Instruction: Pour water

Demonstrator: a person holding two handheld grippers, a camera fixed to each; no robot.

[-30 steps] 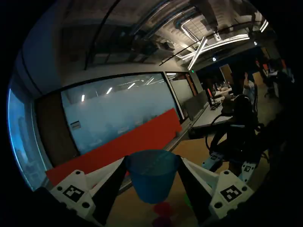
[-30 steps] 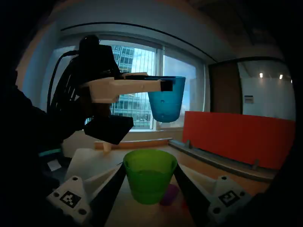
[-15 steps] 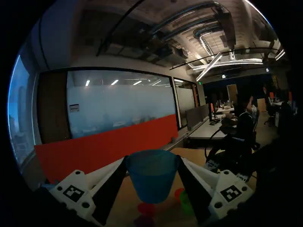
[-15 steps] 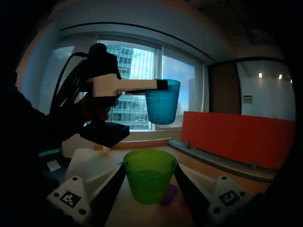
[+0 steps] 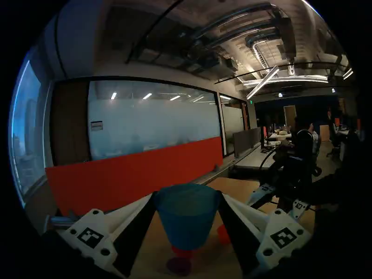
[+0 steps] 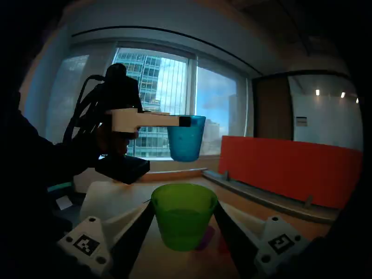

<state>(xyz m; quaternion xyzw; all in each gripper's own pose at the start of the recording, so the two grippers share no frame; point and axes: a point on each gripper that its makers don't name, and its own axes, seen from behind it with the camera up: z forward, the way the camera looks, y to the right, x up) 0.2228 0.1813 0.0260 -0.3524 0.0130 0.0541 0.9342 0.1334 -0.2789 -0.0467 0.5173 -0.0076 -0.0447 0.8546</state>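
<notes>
The left gripper [image 5: 187, 204] has its two fingers pressed on both sides of a blue cup [image 5: 187, 216], so the jaws are closed on it. The cup is of translucent blue plastic, wide at the rim and narrower at the bottom, and it stands upright. In the right gripper view it hangs in the air above the table, higher than the green cup and farther away, in front of the window, with small drops or spots on its wall. A hand [image 6: 114, 139], dark against the light, holds this gripper.

The right gripper [image 6: 184, 209] grips a green cup [image 6: 184, 216] between both fingers in the same way. This cup is also translucent and upright. A line like a liquid level shows through its wall, a little under the rim.

Below the cups is a light brown table [image 5: 149, 246]. Under the blue cup lie small red round pieces [image 5: 179, 266], and just behind the green cup there is something purple [image 6: 208, 235]; I cannot tell what it is.

Along the far edge of the table runs a long red panel [image 5: 130, 174]. Above it is a frosted glass wall [image 5: 153, 121]. The window [image 6: 153, 93] shows tall buildings and blue sky. The ceiling [image 5: 209, 42] is dark, with bare pipes and bright strip lights. Farther off, a person [image 5: 302, 139] sits at a desk.
</notes>
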